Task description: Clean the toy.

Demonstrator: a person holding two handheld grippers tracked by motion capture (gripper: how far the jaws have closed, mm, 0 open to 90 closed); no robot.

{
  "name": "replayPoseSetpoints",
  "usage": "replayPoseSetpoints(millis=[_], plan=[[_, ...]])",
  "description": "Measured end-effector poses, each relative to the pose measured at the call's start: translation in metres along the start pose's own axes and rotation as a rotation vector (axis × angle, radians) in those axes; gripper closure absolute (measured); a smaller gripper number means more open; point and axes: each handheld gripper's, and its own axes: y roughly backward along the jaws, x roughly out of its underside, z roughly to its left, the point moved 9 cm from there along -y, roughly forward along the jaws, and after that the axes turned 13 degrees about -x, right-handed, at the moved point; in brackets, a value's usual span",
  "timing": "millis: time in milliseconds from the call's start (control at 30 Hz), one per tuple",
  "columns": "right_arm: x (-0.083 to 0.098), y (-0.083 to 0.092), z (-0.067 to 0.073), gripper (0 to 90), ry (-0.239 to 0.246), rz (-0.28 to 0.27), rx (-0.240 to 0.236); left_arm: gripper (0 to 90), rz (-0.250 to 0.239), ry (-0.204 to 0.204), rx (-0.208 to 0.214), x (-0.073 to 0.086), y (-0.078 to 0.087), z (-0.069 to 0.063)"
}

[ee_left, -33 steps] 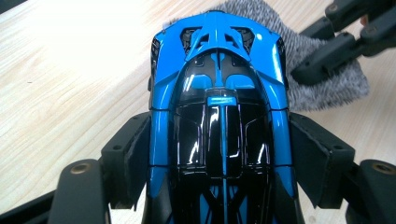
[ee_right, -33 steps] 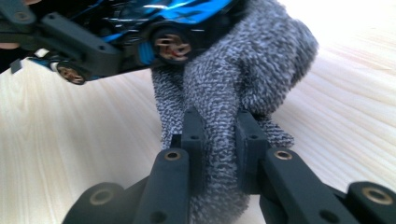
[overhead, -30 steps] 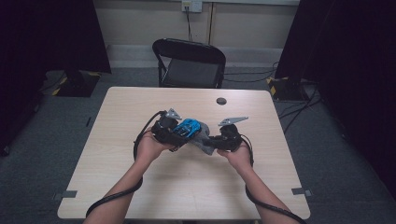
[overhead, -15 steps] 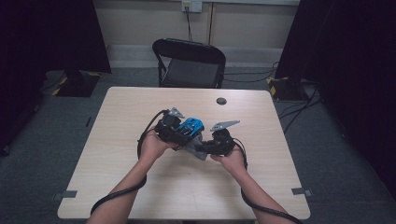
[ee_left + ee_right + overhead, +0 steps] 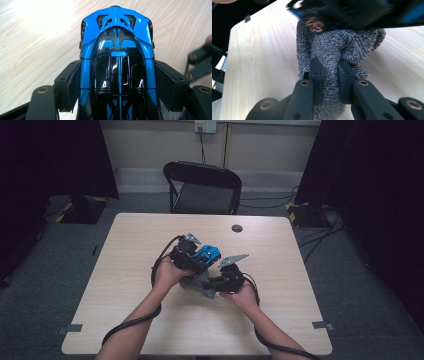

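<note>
Fig.: 2 hand-held grippers meet over the table (image 5: 125,270) centre. L gripper (image 5: 192,257) clamps a blue-and-black toy car (image 5: 117,62) by its flanks, 1 pad on each side; car held just above the tabletop, nose pointing away from the jaws. R gripper (image 5: 331,68) pinches a grey knitted cloth (image 5: 337,47), jaws pressed onto a fold; cloth's far end touches the car's underside.

Two forearms reach in from the near edge, each hand holding a gripper, close together above mid-table.

The left gripper (image 5: 196,263) has its jaws spread and clamped; the right gripper (image 5: 212,283), just beside it, is pinched nearly shut.
</note>
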Motion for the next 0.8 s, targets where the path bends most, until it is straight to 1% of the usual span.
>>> replayPoseSetpoints(millis=[133,167,267,333,467,533,600,633,733,800], plan=[[0.001,-0.007,0.007,77.2,0.017,0.017,-0.022,28.3,0.001,0.021,-0.008,-0.001,-0.002,0.003],[0.002,-0.010,0.010,77.2,0.022,0.025,-0.032,28.3,0.003,0.018,-0.012,0.000,-0.003,0.005],[0.003,-0.013,0.013,77.2,0.030,0.035,-0.041,28.3,0.003,0.026,-0.019,0.000,-0.003,0.007],[0.006,-0.017,0.019,77.2,0.039,0.058,-0.062,28.3,-0.003,0.043,-0.033,0.000,-0.003,0.013],[0.009,-0.018,0.021,77.2,0.049,0.079,-0.066,28.3,-0.007,0.057,-0.048,-0.001,0.001,0.022],[0.009,-0.016,0.019,77.2,0.045,0.085,-0.054,28.3,-0.005,0.057,-0.055,0.000,0.005,0.026],[0.010,-0.012,0.015,77.2,0.039,0.081,-0.043,28.3,-0.015,0.062,-0.061,0.001,0.008,0.029],[0.010,-0.009,0.012,77.2,0.032,0.078,-0.035,28.3,-0.014,0.057,-0.061,0.001,0.010,0.030],[0.009,0.001,0.002,77.2,0.010,0.060,-0.005,28.3,-0.030,0.056,-0.057,0.001,0.016,0.030],[0.007,0.011,-0.006,77.2,-0.005,0.037,0.021,28.3,-0.034,0.045,-0.053,0.002,0.020,0.028]])
